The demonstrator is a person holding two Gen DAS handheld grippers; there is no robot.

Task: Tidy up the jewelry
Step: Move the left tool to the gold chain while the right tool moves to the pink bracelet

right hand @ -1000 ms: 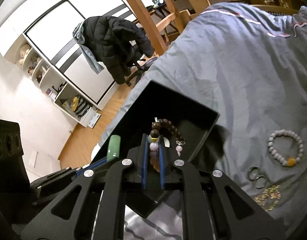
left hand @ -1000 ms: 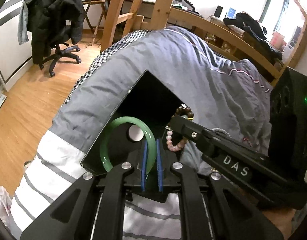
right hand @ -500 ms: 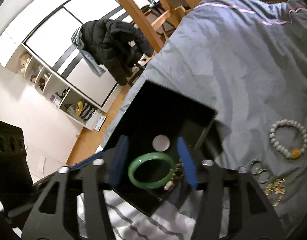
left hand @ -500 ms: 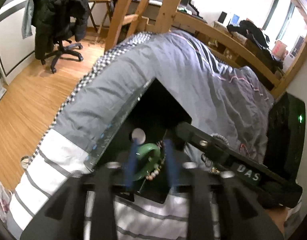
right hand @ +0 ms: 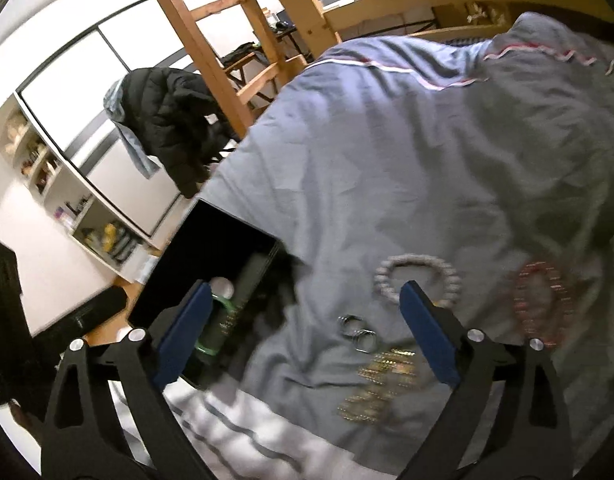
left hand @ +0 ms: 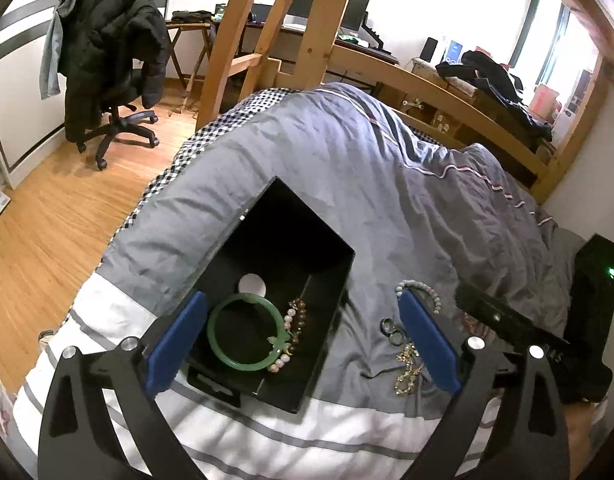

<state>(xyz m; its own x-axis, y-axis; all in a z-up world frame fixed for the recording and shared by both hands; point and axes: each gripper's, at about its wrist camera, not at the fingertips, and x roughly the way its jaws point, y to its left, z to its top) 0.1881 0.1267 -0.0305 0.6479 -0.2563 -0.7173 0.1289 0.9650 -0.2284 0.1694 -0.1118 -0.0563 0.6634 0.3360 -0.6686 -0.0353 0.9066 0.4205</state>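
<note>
A black open box lies on the grey quilt. Inside it lie a green bangle and a brown and pink bead bracelet. On the quilt to its right lie a pale bead bracelet, two rings and a gold chain. My left gripper is open and empty above the box's near end. My right gripper is open and empty over the quilt, with the pale bracelet, rings, gold chain and a red bead bracelet near it.
The box sits near the bed's left edge above a wooden floor. A wooden ladder and bed rail stand beyond. An office chair with a black jacket stands at the left.
Both grippers opened and let go: the green bangle and the bead bracelet now lie in the box. Both grippers pulled back, and the right one swung right over the loose jewelry.
</note>
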